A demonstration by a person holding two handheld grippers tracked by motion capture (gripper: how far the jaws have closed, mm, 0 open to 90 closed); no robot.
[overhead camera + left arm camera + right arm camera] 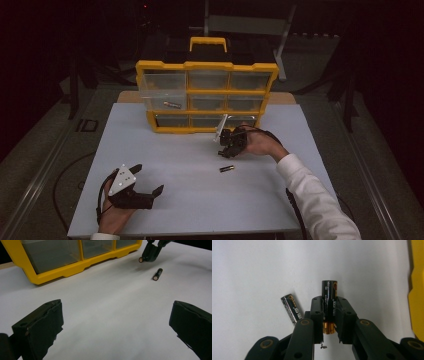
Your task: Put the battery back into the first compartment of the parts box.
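My right gripper (329, 305) is shut on a black battery (329, 293) with a gold end, held a little above the white table. In the high view that right gripper (227, 151) is at the table's middle right, in front of the yellow drawer organizer (206, 95). A second black battery (227, 169) lies on the table just below it, the loose battery (292, 308) left of the jaws in the right gripper view. My left gripper (149, 181) rests at the near left with its jaws wide open and nothing between them. From it the held battery (141, 259) and the loose battery (157, 274) show far off.
The organizer has clear drawers; its upper left drawer (161, 90) is pulled out and holds a battery (171, 104). The white table (165, 160) ends near my forearms. Dark floor and a metal frame lie beyond the table.
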